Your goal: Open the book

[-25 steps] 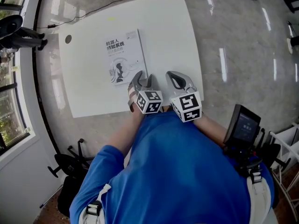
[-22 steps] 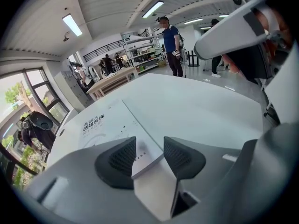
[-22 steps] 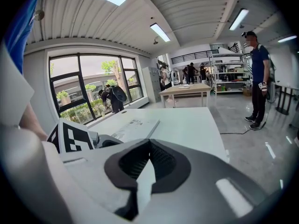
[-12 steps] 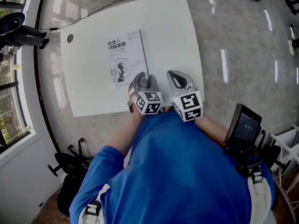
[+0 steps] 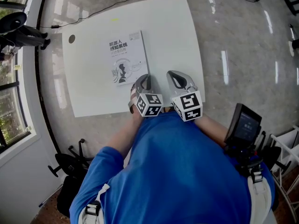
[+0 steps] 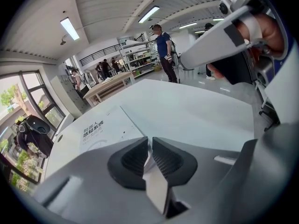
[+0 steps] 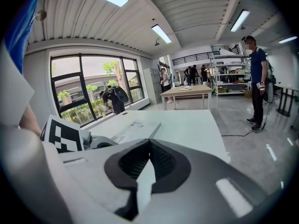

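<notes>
**Left gripper** [image 6: 149, 141]: the ribbed pads [image 6: 170, 160] have just been closing. They now stand a narrow slit apart, and a white sliver of paper fills the slit. This reads as a pinch on the near right corner of the book [image 6: 100, 129]. How many leaves are caught cannot be told.

**Right gripper** [image 7: 148, 143]: the jaws are pressed together with nothing between them. It hangs just right of the book's near right corner, beside the left gripper and clear of the book.

**Book:** it lies closed and flat, front cover [image 5: 124, 55] up, on the white table [image 5: 173, 36]. The bare tabletop runs well beyond the book's right edge. The person's body is at the book's near end.

**Handling (judgement):**
- The book looks like a thin paperback: light, with a flexible cover that bends rather than hinges.
- The glossy cover may slip from the pads, and the light book may slide on the smooth table.
- Take hold at the free right edge, at a corner, gripping the cover alone.
- The spine is probably the left long edge, so swing the cover up and over toward that side.
- If the whole book lifts, press the free gripper on the pages beneath.
</notes>
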{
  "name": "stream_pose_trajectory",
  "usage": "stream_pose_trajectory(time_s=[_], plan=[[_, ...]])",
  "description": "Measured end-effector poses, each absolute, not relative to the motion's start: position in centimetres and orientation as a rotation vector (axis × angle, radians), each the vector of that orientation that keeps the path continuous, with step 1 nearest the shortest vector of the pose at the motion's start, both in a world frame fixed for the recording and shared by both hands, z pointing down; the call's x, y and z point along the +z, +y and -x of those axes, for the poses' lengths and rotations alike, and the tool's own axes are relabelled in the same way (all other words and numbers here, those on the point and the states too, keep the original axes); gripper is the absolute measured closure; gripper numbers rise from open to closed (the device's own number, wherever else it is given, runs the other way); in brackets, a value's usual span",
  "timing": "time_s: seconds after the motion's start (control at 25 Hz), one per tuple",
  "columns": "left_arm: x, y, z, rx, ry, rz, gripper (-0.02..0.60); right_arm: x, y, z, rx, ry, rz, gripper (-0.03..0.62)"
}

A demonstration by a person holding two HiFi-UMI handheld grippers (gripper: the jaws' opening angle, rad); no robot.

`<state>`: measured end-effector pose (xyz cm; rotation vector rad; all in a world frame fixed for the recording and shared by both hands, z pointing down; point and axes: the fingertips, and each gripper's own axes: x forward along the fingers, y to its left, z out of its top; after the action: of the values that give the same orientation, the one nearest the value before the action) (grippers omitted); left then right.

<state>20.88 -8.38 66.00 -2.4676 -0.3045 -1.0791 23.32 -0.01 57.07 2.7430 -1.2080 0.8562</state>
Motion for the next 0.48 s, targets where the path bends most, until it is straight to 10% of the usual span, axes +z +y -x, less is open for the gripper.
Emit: stream_pose_trajectory(time_s=[0.48], plan=[[64.2, -8.9, -21.3, -1.074, -0.323, 2.579, 0.561, 57.6, -0.7, -23.2, 0.875, -1.225, -2.716, 0.591]])
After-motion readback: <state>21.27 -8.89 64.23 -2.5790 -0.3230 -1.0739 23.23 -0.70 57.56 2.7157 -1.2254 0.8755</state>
